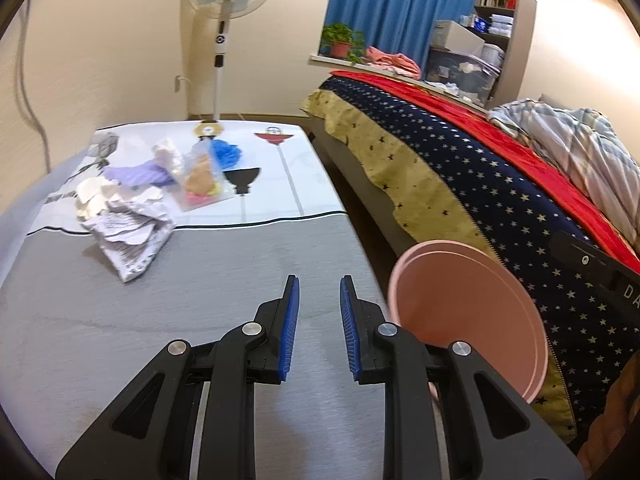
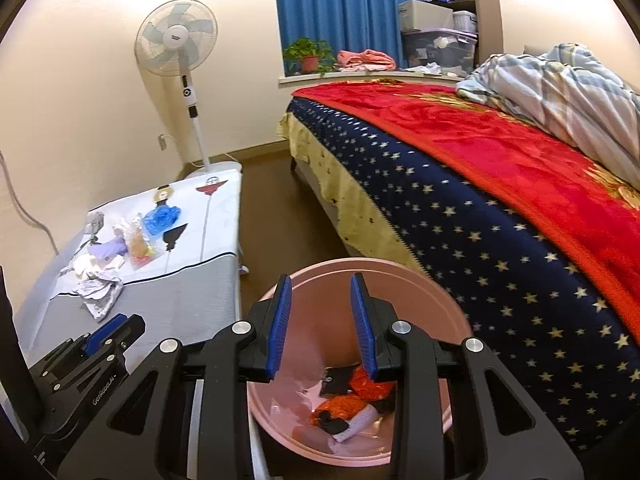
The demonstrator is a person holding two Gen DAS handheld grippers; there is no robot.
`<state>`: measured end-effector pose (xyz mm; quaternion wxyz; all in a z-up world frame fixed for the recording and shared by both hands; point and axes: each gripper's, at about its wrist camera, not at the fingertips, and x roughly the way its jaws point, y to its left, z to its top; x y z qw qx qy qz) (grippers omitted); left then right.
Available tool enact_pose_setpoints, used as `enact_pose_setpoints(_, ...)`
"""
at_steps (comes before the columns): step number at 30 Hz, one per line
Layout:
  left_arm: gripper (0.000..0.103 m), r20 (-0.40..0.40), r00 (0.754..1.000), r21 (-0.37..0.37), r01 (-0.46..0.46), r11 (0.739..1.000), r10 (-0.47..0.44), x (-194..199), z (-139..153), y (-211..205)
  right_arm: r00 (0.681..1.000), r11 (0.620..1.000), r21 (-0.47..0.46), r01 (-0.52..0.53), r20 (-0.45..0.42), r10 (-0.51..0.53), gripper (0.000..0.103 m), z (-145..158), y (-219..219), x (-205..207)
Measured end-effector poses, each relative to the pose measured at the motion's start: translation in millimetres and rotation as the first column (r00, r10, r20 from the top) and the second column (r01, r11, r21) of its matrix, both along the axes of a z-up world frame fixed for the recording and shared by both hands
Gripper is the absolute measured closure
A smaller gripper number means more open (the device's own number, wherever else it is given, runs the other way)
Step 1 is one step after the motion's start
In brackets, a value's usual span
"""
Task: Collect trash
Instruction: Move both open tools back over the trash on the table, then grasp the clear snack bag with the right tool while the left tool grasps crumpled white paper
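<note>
A pile of trash lies at the far left of the cloth-covered table (image 1: 208, 280): crumpled printed paper (image 1: 128, 234), a purple glove (image 1: 140, 172), a clear bag of scraps (image 1: 202, 178) and a blue plastic piece (image 1: 228, 152). The pile also shows in the right wrist view (image 2: 120, 256). My left gripper (image 1: 319, 308) is open and empty, over the grey near part of the table. My right gripper (image 2: 322, 312) is open and empty, above the pink bin (image 2: 432, 304), which holds orange, black and white scraps (image 2: 352, 404). The bin's rim shows in the left wrist view (image 1: 472, 312).
A bed (image 2: 500, 208) with a starred navy cover and red blanket runs along the right, close to the bin. A standing fan (image 2: 180, 48) is behind the table's far end. A brown floor strip (image 2: 280, 232) separates table and bed.
</note>
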<state>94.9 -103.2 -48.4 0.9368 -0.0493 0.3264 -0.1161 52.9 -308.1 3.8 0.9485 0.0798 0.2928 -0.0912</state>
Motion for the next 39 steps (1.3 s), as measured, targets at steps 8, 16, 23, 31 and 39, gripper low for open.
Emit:
enact_pose_setpoints(8,0.082,0.0,0.996,0.008,-0.086,0.996,0.086,3,-4,36,0.997,0.996,0.044,-0.077,0.015,0.076,0.072,-10,28,15)
enact_pose_setpoints(16,0.082,-0.002,0.976,0.009,-0.216,0.976,0.216,10,-9,77,0.986,0.982,0.092,-0.167,0.032,0.165,0.072,-21,53,32)
enact_pose_setpoints(23,0.082,-0.002,0.947,-0.006,-0.321,0.947,0.321,20,-10,110,0.968,0.963,0.097,-0.25,0.049,0.247,0.071,-24,76,57)
enact_pose_setpoints(31,0.056,-0.032,0.917,-0.041,-0.398,0.917,0.397,38,-13,137,0.936,0.932,0.087,-0.352,0.057,0.348,0.072,-24,108,99)
enact_pose_setpoints(39,0.049,-0.064,0.895,-0.06,-0.445,0.893,0.442,59,-18,157,0.904,0.899,0.087,-0.428,0.037,0.427,0.056,-30,136,154)
